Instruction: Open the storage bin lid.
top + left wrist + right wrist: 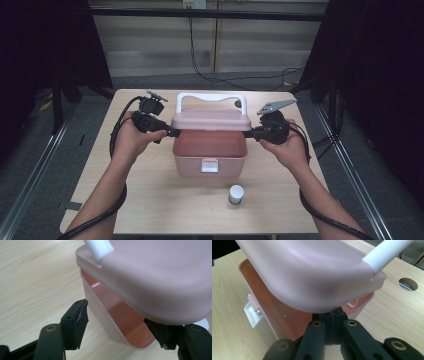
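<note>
Pink storage box (210, 150) with its lid (211, 120) raised, flanked by both grippers

Pink box is seen standing at the middle of the wooden table (150, 200), its white latch (209, 165) facing the person and its white handle (211, 99) upright at the back; the lid is lifted clear of the front rim, so the reddish inside is exposed. The left gripper (172, 133) is held at the box's left side with its jaws spread wide, one pad outside the wall and the other under the lid's edge, neither seen pressing. The right gripper (248, 133) is held at the right side under the lid, its jaws brought fully together with nothing seen between them. A small white-capped bottle (236, 194) is placed on the table in front of the box
</note>
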A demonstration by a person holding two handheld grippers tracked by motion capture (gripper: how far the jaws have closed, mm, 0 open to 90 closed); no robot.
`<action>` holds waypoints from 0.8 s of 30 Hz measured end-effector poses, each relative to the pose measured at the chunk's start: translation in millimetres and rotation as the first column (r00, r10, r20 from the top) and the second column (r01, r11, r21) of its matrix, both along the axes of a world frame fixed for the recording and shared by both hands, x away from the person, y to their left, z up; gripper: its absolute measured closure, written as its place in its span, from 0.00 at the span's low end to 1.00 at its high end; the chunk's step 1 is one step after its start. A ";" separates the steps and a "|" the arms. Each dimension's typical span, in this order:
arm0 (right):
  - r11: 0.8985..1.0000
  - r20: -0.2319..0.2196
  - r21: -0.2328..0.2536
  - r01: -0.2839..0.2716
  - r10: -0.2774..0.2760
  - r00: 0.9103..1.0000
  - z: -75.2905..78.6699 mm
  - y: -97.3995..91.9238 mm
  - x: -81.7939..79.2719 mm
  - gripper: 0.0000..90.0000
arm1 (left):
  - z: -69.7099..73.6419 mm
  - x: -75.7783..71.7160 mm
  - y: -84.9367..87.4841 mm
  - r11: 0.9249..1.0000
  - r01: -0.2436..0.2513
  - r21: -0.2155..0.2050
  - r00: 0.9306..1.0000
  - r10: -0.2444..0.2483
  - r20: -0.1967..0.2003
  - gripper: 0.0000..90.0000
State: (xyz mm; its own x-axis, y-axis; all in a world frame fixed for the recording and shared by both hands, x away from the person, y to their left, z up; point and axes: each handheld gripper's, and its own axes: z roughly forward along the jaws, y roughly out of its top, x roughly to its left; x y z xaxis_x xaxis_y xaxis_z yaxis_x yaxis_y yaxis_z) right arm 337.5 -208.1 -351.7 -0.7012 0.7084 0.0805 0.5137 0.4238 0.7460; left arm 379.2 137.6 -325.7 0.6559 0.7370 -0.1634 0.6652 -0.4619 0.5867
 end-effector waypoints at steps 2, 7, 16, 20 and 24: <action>1.000 -0.003 0.001 -0.002 0.002 1.000 -1.5 -1.0 -0.9 1.00 | 2.2 0.3 -1.7 1.000 0.002 0.000 1.000 -0.002 0.006 0.39; 1.000 -0.012 0.001 -0.016 0.016 1.000 -7.6 -0.3 -2.3 1.00 | 10.0 1.0 -5.3 1.000 0.011 0.009 0.999 -0.011 0.039 0.44; 0.999 -0.041 0.004 -0.050 0.050 0.998 -26.3 6.8 -6.8 1.00 | 18.9 4.7 -7.5 1.000 0.002 0.005 0.998 -0.002 0.066 0.49; 0.998 -0.045 0.005 -0.061 0.061 0.997 -30.1 8.6 -7.7 1.00 | 23.0 6.8 -8.6 1.000 -0.004 0.002 0.998 0.004 0.070 0.51; 0.997 -0.045 -0.005 -0.071 0.071 0.996 -32.8 10.0 -9.1 1.00 | 26.4 10.1 -8.9 1.000 -0.012 -0.004 0.997 0.013 0.075 0.52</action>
State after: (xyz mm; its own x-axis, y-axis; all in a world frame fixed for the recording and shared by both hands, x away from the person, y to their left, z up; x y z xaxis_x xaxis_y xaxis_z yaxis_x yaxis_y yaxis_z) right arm 328.4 -198.1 -384.4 -0.7455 0.6576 0.1085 0.5149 0.4648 0.7203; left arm 389.2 128.7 -299.3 0.6571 0.7448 -0.1162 0.6248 -0.4519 0.6367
